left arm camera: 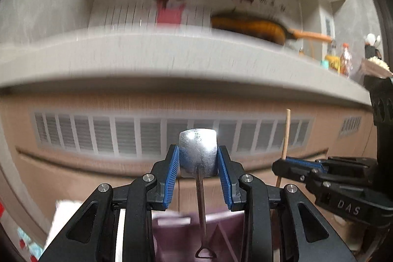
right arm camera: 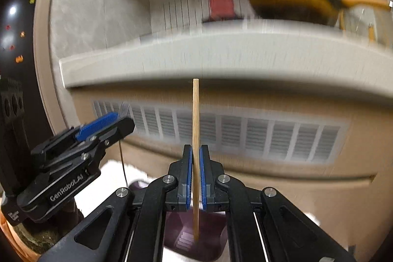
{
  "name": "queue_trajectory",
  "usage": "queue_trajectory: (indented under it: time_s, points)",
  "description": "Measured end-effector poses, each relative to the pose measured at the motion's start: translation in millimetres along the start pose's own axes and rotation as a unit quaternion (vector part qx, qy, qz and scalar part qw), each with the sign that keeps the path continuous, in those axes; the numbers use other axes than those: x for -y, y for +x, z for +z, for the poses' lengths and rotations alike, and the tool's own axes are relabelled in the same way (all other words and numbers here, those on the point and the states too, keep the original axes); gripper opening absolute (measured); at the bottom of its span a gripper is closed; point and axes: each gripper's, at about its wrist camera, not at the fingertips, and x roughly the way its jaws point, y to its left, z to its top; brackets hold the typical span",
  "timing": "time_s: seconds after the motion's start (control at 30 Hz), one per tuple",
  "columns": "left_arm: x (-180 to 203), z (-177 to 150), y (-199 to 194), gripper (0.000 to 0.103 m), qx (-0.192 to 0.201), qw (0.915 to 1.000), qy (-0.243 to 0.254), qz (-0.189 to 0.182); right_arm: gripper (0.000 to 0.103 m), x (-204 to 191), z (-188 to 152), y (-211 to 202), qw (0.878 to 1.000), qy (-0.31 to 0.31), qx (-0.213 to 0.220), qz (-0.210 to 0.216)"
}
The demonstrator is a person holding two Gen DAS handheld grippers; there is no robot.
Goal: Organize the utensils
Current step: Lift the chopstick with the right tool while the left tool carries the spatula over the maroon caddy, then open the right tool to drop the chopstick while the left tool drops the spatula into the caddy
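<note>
My left gripper (left arm camera: 197,148) is shut on the bowl of a small shovel-shaped metal spoon (left arm camera: 198,151), and the handle hangs down toward the camera. In the right wrist view the left gripper (right arm camera: 115,122) sits at the left, with the thin spoon handle (right arm camera: 122,163) dangling below it. Between the blue pads of my right gripper (right arm camera: 195,150) a thin wooden chopstick (right arm camera: 195,114) stands upright, pinched near its middle. The left wrist view shows the right gripper (left arm camera: 294,163) and the chopstick (left arm camera: 286,134) at the right. A purple container (right arm camera: 211,242) lies below both grippers.
A grey countertop (left arm camera: 172,58) runs across ahead, blurred by motion, above a cabinet front with a louvred vent (left arm camera: 172,137). An orange-handled pan (left arm camera: 250,26) sits on the counter. Bottles (left arm camera: 343,60) stand at its right end. A dark appliance (right arm camera: 14,41) is at the left.
</note>
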Motion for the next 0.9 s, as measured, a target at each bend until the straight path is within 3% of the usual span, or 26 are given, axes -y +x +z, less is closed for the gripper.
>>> queue_trajectory:
  time_s: [0.27, 0.33, 0.4, 0.47, 0.67, 0.77, 0.9]
  points:
    - [-14.8, -50.5, 28.2, 0.034, -0.1, 0.9938, -0.043, 0.022, 0.006, 7.6, -45.8, 33.3, 0.996, 0.022, -0.081, 0.005]
    - [-17.0, -53.5, 30.5, 0.041, -0.11, 0.9923, -0.051, 0.025, 0.007, 9.7, -49.2, 34.2, 0.995, 0.027, -0.091, 0.005]
    - [-17.9, -53.5, 28.5, 0.051, -0.112, 0.9919, -0.055, 0.025, 0.017, 13.2, -51.1, 33.3, 0.994, 0.038, -0.098, 0.008]
    - [-16.7, -51.2, 18.5, 0.052, -0.104, 0.9928, -0.051, 0.031, 0.039, 15.4, -52.5, 24.7, 0.995, 0.038, -0.091, -0.009]
    - [-22.6, -39.5, -22.4, 0.057, -0.098, 0.9925, -0.058, 0.045, 0.042, 19.1, -54.8, -12.1, 0.996, 0.021, -0.067, -0.047]
    - [-22.9, -47.3, -47.8, 0.065, -0.106, 0.9916, -0.058, 0.047, 0.046, 15.7, -62.8, -31.2, 0.996, 0.016, -0.068, -0.063]
    - [-18.4, -71.5, -80.3, 0.066, -0.13, 0.9897, -0.042, 0.043, 0.051, 7.5, -85.2, -55.2, 0.994, 0.005, -0.08, -0.076]
